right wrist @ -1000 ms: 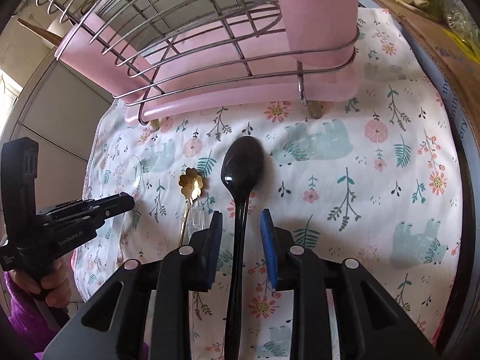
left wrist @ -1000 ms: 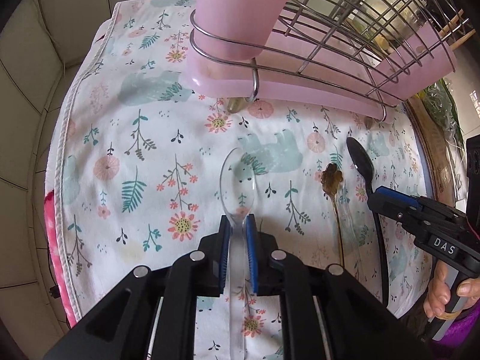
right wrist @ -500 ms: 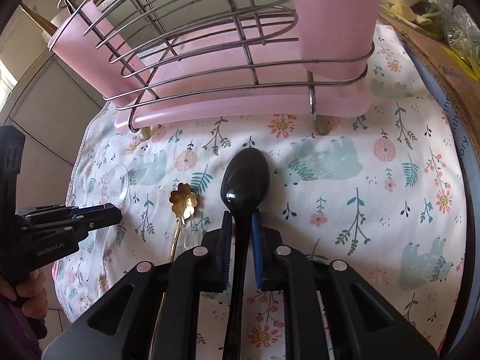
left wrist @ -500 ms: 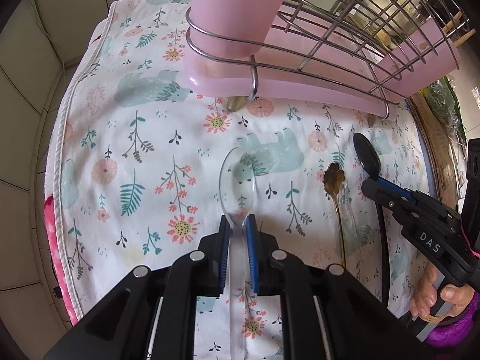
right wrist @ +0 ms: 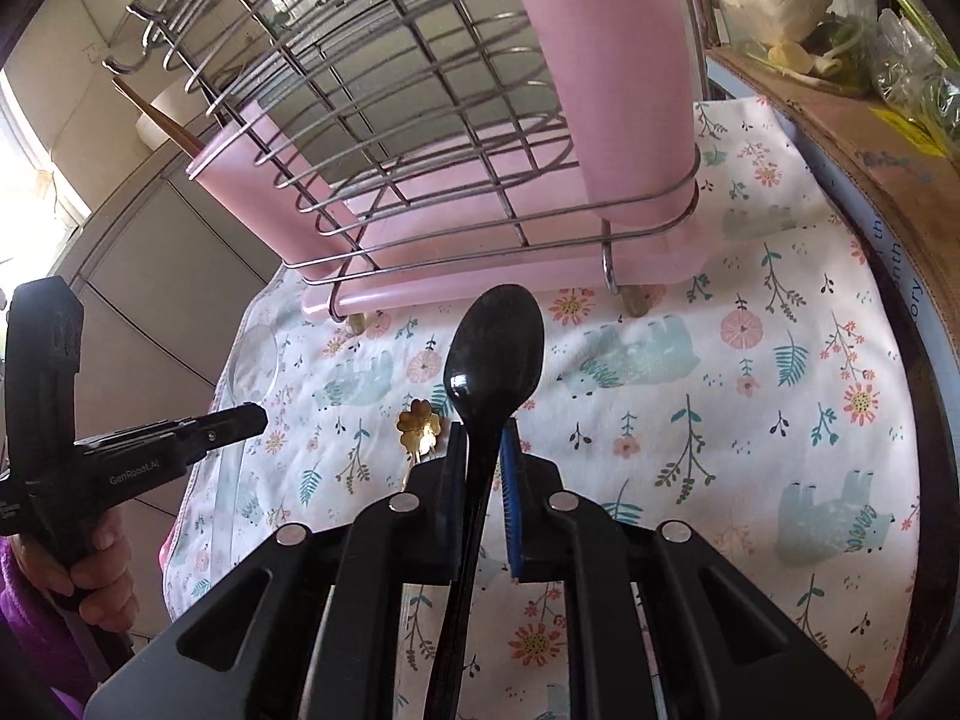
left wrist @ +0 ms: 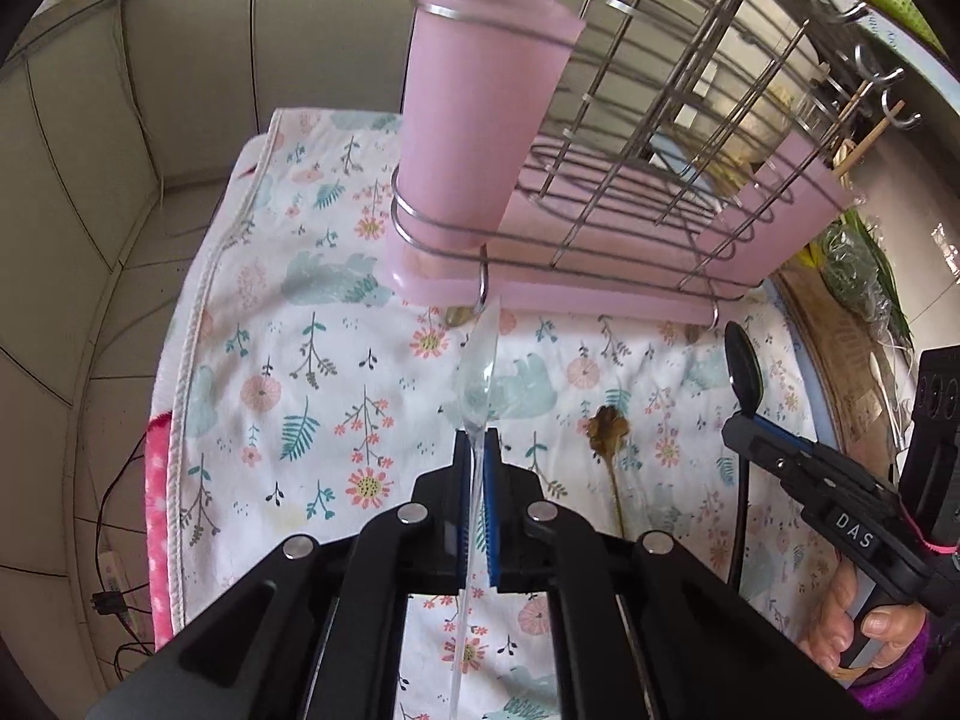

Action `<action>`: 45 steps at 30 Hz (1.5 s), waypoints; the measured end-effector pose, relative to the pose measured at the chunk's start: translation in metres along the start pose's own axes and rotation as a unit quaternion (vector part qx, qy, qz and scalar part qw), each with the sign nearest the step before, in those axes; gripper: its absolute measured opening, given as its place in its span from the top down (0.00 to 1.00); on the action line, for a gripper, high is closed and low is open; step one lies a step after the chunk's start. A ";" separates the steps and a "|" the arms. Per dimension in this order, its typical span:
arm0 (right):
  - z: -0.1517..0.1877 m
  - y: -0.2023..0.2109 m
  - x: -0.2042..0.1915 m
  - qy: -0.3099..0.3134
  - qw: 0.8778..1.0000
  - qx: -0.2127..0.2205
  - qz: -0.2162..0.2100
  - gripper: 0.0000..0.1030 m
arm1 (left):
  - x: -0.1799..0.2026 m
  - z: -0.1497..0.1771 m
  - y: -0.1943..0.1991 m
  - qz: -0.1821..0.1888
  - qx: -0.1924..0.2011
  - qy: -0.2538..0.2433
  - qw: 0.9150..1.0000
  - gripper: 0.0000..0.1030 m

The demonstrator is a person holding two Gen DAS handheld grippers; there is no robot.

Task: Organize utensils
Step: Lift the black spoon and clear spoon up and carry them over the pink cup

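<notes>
My left gripper (left wrist: 477,450) is shut on the neck of a clear plastic spoon (left wrist: 477,372), which hangs above the floral cloth (left wrist: 312,372) with its bowl pointing at the pink utensil cup (left wrist: 480,120). My right gripper (right wrist: 483,438) is shut on the handle of a black spoon (right wrist: 495,354), raised off the cloth below the rack. A gold flower-headed spoon (right wrist: 420,420) lies on the cloth between the two grippers. The left view shows the right gripper (left wrist: 738,423) with the black spoon (left wrist: 743,369). The right view shows the left gripper (right wrist: 258,417).
A wire dish rack (left wrist: 660,150) on a pink tray stands at the back, with a pink cup (right wrist: 606,72) at each end; the cup (right wrist: 240,156) at the rack's other end holds chopsticks. A cardboard box (right wrist: 888,180) with bagged greens borders the cloth. Hands grip both handles.
The right jaws closed on the black spoon's handle. Both grippers then rose and tilted up, lifting their spoons off the cloth toward the rack.
</notes>
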State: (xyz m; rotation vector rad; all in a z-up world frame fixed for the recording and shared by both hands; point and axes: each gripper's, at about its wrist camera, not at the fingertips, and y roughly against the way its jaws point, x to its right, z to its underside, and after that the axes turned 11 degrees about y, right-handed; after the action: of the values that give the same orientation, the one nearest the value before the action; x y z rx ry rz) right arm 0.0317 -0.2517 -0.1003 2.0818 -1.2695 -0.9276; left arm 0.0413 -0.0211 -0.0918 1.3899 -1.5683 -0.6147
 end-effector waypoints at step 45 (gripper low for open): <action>-0.051 0.144 -0.001 0.013 0.975 0.218 0.046 0.95 | 0.018 -0.032 0.150 0.079 0.215 0.014 0.973 0.97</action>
State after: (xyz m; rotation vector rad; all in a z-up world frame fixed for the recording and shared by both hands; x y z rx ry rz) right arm -0.0070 -0.3072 0.0364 2.3218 -1.6577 -0.6157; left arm -0.0031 0.0040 0.0536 1.5538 -1.8392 -0.1593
